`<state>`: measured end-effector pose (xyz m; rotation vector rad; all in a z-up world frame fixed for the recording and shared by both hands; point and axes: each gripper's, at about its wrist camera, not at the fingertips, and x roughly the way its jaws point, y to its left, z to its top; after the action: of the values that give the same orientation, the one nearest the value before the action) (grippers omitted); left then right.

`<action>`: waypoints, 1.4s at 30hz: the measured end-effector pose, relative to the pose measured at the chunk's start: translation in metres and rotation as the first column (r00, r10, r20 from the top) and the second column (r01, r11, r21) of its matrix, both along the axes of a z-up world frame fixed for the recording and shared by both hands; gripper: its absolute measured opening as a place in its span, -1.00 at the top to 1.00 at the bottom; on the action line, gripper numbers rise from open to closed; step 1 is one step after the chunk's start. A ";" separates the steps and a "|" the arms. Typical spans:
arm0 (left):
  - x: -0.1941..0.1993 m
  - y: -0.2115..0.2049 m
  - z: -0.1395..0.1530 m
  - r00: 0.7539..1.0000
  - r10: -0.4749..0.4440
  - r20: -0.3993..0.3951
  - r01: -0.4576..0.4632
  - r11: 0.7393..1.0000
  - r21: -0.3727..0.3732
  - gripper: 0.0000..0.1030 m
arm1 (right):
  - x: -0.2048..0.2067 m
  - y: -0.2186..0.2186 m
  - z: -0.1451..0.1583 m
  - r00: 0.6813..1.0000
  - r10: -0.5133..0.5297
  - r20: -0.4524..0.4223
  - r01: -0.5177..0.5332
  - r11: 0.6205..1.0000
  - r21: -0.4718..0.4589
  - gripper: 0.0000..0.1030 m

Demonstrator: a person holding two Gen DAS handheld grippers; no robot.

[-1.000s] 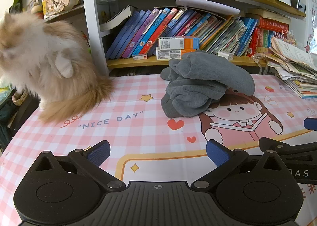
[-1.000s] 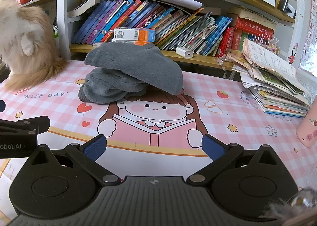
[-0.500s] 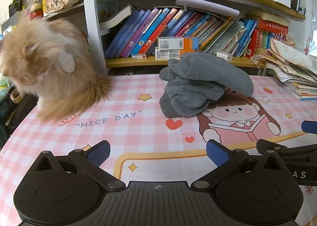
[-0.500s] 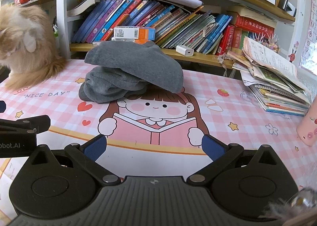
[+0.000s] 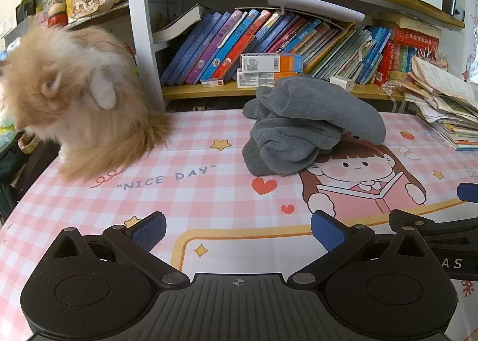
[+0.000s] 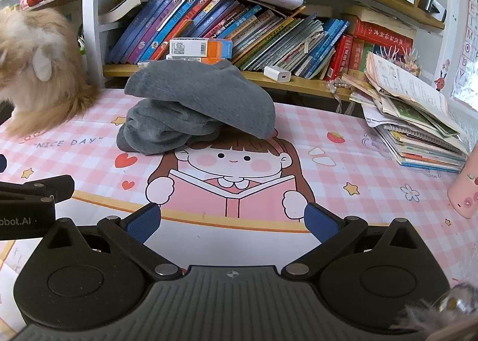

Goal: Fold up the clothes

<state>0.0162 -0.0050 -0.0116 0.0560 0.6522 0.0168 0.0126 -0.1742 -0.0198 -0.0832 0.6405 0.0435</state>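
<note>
A grey garment (image 5: 307, 126) lies bunched in a heap on the pink checked tablecloth (image 5: 191, 191), near the table's back edge. It also shows in the right wrist view (image 6: 197, 111). My left gripper (image 5: 237, 230) is open and empty, low over the cloth in front of the heap. My right gripper (image 6: 231, 223) is open and empty, also well short of the garment. The right gripper's finger shows at the right edge of the left wrist view (image 5: 433, 224).
A fluffy orange cat (image 5: 74, 99) sits on the table's back left corner. A bookshelf (image 5: 269, 45) runs along the back. A stack of books and papers (image 6: 418, 120) lies at the right, with a pink bottle (image 6: 466, 191) near the right edge.
The cat has turned its head and shifted a little at the left. Both grippers stay open and nearly still; the garment has not moved.
</note>
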 end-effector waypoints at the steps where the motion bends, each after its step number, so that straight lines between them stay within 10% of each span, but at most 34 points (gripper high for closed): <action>1: 0.000 0.000 0.000 1.000 -0.001 -0.003 0.001 1.000 -0.001 -1.00 | 0.000 0.000 0.000 1.000 -0.001 -0.002 0.001 1.000 -0.002 -1.00; 28: 0.005 -0.011 0.000 0.999 -0.011 -0.053 0.009 0.999 -0.041 -0.99 | 0.003 -0.011 -0.001 1.000 0.003 0.006 -0.003 1.000 -0.012 -1.00; 42: 0.062 -0.022 0.019 1.000 -0.021 -0.004 0.021 0.992 -0.127 -1.00 | -0.004 -0.047 0.001 0.998 0.060 0.035 -0.065 0.985 0.161 -1.00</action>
<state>0.0783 -0.0272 0.0075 -0.0593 0.6566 -0.0451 0.0085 -0.2214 -0.0192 0.0531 0.6020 0.1543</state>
